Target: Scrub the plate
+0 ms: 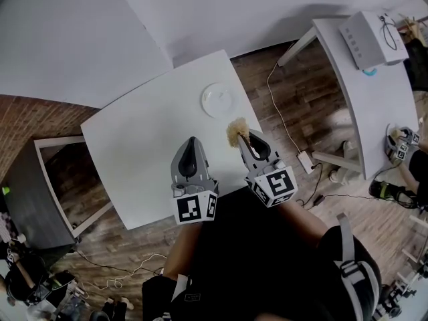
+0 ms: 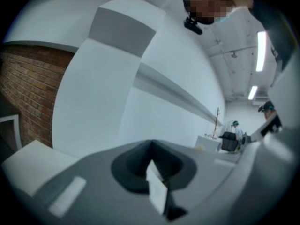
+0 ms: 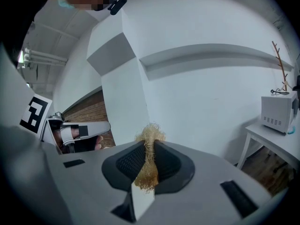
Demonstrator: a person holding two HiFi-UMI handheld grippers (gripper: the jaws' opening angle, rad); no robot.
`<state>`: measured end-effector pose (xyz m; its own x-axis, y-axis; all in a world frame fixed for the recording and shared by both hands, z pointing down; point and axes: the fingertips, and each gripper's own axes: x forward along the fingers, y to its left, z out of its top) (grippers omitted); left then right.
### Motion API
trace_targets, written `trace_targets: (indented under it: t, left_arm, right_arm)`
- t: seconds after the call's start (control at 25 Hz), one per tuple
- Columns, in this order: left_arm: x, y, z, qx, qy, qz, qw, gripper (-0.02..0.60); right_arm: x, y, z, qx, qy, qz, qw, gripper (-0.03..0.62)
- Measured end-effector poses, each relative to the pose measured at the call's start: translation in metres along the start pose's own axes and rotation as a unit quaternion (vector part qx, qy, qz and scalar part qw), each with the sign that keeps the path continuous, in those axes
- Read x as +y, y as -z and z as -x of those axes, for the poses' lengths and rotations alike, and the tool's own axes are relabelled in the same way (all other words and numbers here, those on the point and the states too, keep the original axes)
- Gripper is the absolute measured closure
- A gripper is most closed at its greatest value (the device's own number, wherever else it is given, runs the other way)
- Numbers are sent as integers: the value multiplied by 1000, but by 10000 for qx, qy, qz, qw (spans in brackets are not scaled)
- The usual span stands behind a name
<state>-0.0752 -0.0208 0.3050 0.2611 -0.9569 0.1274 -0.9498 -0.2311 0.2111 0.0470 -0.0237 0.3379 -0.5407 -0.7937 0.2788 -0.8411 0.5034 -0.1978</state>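
Closest to us, our left hand-held gripper (image 1: pixel 192 141) has its jaws pressed together with nothing between them, and its own view looks out at a white wall and a stretch of brick. Beside it on the right, our right hand-held gripper (image 1: pixel 243 138) is clamped on a tan, fibrous scrubber (image 3: pixel 149 146), whose frizzy tuft pokes out past the jaw tips. In the head view we see both over the near half of the white tabletop (image 1: pixel 134 146). Beyond them the white plate (image 1: pixel 218 100) lies flat near the tabletop's far right edge, and the scrubber shows just short of its near rim, not touching it. Off to the right we see a second white table (image 1: pixel 348 79) carrying a white boxy appliance (image 1: pixel 372 39), and a cable (image 1: pixel 284 122) trails over the wooden floor between the two.
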Motion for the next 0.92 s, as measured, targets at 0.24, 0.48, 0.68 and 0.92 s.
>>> trace_targets:
  t: [0.24,0.48,0.68,0.92]
  left_arm:
    - [2,-2,0,10,4,14,10000,578]
    - [1,-2,0,9,5,11,10000,578]
    - [-1,-2,1,-12,15,15,10000,578]
    - [-4,-3,2,-22,7,14,10000,578]
  right_arm:
    - [3,-4,-1,-17,-49,7,10000,545]
    - [4,-3,-1,-25,-91,18,10000,544]
    - [5,-4,1,-27,-95,23,9999,544]
    - [3,-1,4,-24,-100,36,9999,543]
